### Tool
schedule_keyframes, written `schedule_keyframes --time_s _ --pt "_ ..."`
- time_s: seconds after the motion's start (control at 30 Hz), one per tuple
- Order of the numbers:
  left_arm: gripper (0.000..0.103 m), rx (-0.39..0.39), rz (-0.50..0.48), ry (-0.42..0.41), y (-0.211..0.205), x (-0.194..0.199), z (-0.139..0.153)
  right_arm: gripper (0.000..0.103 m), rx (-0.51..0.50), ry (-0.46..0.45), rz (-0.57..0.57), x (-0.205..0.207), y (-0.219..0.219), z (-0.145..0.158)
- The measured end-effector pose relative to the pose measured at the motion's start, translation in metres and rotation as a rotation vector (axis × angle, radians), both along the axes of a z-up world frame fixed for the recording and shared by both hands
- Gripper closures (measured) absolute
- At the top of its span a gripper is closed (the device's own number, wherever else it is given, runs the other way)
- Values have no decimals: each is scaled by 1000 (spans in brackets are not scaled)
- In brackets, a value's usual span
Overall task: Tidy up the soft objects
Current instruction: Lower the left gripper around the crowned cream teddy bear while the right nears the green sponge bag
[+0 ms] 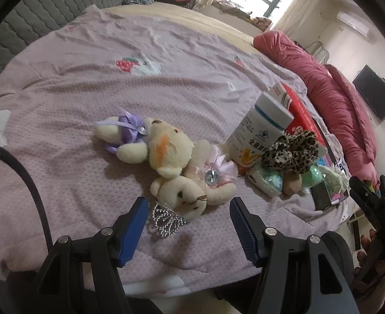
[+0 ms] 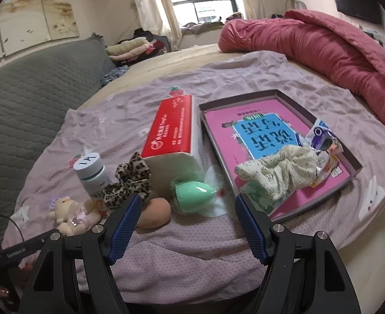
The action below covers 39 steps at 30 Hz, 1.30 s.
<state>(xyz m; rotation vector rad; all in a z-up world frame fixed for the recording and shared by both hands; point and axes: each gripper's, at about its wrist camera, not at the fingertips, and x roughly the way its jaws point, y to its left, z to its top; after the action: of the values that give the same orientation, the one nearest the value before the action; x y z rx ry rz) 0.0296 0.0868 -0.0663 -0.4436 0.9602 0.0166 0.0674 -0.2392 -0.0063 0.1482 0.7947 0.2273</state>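
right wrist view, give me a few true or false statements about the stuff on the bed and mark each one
1. The cream scrunchie lies in the tray. True.
2. The right gripper is shut on the green sponge. False: its fingers are open and hold nothing.
3. The leopard scrunchie sits beside the white bottle. True.
4. The red box is inside the tray. False: it lies on the sheet beside the tray.
5. The left gripper holds a teddy. False: its fingers are open, with the teddy just ahead.
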Motion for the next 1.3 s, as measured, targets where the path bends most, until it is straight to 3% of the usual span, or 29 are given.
schedule_keyframes --time_s 0.27,0.4,0.6,1.13,1.3 --pt "39 31 -36 34 -5 14 -17 28 -7 11 -15 8 -4 -5" --pt "39 37 -39 32 -4 20 -20 28 -98 19 -25 19 0 -10" --pt "39 45 -59 36 -7 27 -26 28 -148 63 42 35 13 -27" --pt "39 33 -66 25 -7 26 -32 28 -379 33 120 57 48 -61" --pt "39 24 -66 21 -6 26 -32 48 -483 -2 167 54 62 -72"
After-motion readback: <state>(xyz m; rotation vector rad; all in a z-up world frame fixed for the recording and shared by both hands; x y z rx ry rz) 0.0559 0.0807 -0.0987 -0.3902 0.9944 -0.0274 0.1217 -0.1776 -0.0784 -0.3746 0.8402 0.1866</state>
